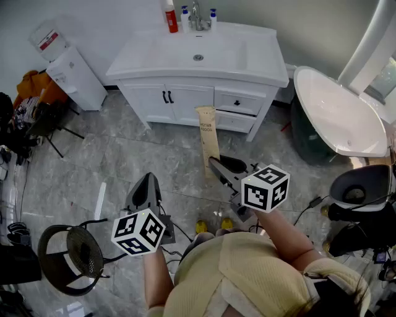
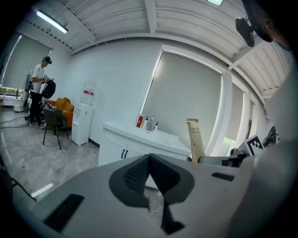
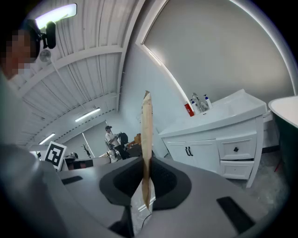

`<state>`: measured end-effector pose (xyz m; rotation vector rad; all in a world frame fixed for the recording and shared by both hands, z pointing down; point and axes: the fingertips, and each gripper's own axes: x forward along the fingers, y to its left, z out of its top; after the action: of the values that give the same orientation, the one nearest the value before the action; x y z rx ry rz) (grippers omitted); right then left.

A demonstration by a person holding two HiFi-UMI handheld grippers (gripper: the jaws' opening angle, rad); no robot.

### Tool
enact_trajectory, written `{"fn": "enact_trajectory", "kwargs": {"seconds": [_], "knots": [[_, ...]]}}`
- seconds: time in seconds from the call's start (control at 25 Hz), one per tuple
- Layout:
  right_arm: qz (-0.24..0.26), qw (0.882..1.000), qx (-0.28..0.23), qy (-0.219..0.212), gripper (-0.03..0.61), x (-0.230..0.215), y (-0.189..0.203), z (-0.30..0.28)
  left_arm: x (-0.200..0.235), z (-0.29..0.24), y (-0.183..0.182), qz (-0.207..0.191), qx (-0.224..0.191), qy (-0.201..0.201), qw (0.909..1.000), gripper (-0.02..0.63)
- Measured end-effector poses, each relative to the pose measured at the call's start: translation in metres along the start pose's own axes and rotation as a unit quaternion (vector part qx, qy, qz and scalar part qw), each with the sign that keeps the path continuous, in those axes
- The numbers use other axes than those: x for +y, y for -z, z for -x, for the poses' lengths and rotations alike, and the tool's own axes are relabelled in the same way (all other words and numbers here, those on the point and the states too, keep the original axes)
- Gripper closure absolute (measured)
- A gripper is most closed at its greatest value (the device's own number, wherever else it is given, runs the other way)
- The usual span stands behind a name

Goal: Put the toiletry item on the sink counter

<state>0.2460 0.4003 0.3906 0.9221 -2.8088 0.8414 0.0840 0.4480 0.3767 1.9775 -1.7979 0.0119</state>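
Jaws of the right gripper point(image 3: 146, 174) clamp a flat tan toiletry tube point(image 3: 147, 135), held upright in the air before the vanity, well short of the sink counter point(image 1: 253, 65). The left gripper point(image 2: 149, 169) is pinched together, empty. A red bottle point(image 1: 171, 17) and two small pump bottles point(image 1: 185, 17) stand beside the faucet point(image 1: 197, 17).

The person wears a pale yellow top point(image 1: 247, 272) of ribbed knit, with short sleeves. The left gripper point(image 1: 148, 178) and the right gripper point(image 1: 216, 163) have smooth grey bodies, and the inner faces of their jaws are dark and textured. The left cube point(image 1: 138, 232) and the right cube point(image 1: 265, 187) are white with black square markers.
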Motion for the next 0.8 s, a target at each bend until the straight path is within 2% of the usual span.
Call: {"fn": "enact_trajectory", "kwargs": {"seconds": [0.32,0.52,0.8], "knots": [[-0.012,1.0,-0.006,-0.012,0.515,-0.009,0.0,0.006,-0.007,-0.006,0.009,0.018,0.009,0.005,0.9998,0.575],[-0.002,1.0,0.004,-0.013,0.515,-0.019,-0.002,0.014,-0.023,-0.013,0.011,0.036,0.007,0.018,0.9992,0.575],[0.012,1.0,0.012,-0.014,0.515,-0.035,-0.003,0.026,-0.039,-0.018,0.017,0.036,0.005,0.009,0.9993,0.575]]}}
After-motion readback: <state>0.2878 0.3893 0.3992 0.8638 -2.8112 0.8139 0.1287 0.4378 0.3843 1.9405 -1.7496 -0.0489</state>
